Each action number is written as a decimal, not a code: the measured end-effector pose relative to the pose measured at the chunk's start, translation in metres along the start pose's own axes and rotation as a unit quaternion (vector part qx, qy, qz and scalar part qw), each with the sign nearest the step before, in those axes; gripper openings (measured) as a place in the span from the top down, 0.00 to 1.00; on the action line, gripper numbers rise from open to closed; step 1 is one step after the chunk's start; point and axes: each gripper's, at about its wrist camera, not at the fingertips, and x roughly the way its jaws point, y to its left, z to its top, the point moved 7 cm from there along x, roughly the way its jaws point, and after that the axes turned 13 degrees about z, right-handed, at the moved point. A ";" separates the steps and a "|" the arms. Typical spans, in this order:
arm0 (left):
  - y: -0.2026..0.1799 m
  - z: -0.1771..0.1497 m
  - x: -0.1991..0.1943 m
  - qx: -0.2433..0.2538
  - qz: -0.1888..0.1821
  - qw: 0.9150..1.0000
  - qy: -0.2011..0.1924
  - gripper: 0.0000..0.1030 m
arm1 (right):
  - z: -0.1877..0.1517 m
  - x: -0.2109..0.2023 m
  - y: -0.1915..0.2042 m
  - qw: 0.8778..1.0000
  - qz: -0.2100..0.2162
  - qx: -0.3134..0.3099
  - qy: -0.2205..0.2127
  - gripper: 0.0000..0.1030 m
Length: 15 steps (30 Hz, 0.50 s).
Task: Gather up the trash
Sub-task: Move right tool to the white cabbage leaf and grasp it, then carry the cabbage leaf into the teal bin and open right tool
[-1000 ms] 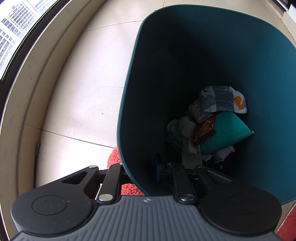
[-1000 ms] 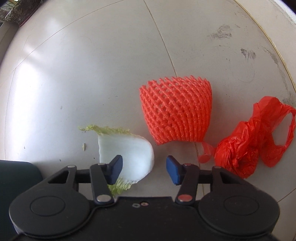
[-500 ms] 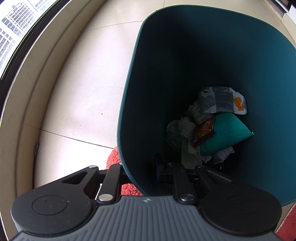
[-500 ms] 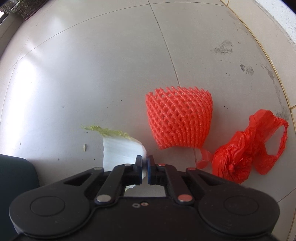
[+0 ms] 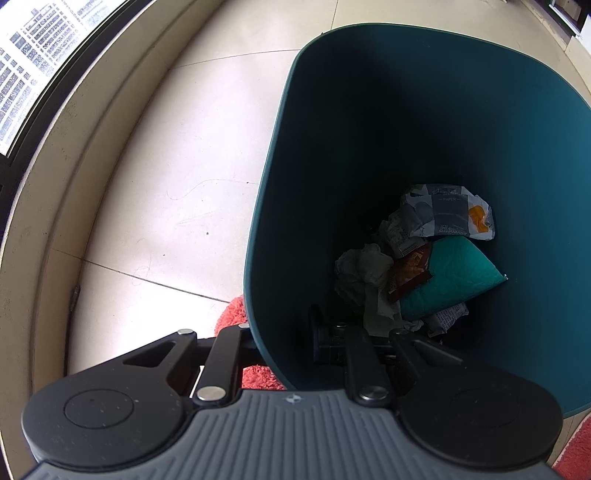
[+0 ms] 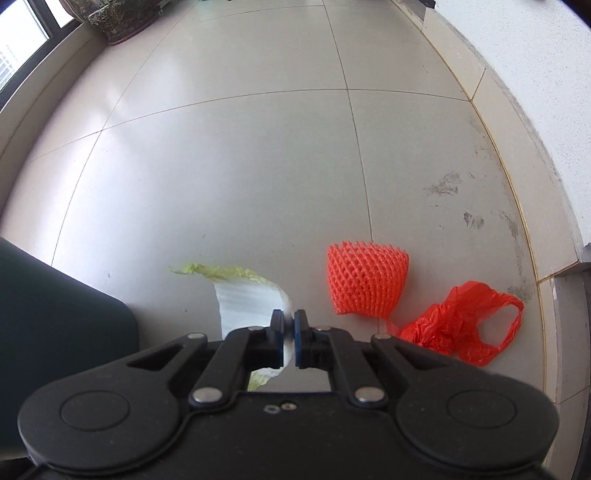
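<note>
My right gripper [image 6: 289,338] is shut on the edge of a white cabbage leaf [image 6: 251,301] with a green frilly top and holds it off the tiled floor. An orange foam fruit net [image 6: 367,282] and a crumpled red plastic bag [image 6: 461,325] lie on the floor to the right. My left gripper [image 5: 288,341] is shut on the rim of the dark teal trash bin [image 5: 269,206], one finger inside the wall and one outside. Wrappers, tissues and a teal packet [image 5: 452,275] lie in the bin's bottom.
The bin's corner also shows at the left of the right wrist view [image 6: 55,306]. A red fluffy mat [image 5: 232,314] lies under the bin. A raised sill and window [image 5: 33,74] run along the left. A white wall [image 6: 535,92] borders the right. A plant pot [image 6: 118,18] stands far back.
My right gripper closed on the cabbage leaf and lifted it up and back, so the net and bag now look smaller and farther. The left gripper and the bin have stayed still.
</note>
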 end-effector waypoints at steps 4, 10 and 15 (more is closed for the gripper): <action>0.000 0.000 -0.003 -0.003 0.009 1.000 -0.006 0.84 | 0.011 -0.043 0.036 0.999 0.034 -0.025 -0.023 0.96; 0.002 0.002 -0.007 -0.005 0.017 1.000 -0.011 0.84 | 0.029 -0.107 0.097 0.992 0.087 -0.066 -0.063 0.96; -0.001 0.002 -0.013 -0.006 0.017 1.000 -0.013 0.84 | 0.038 -0.138 0.148 0.983 0.128 -0.102 -0.085 0.96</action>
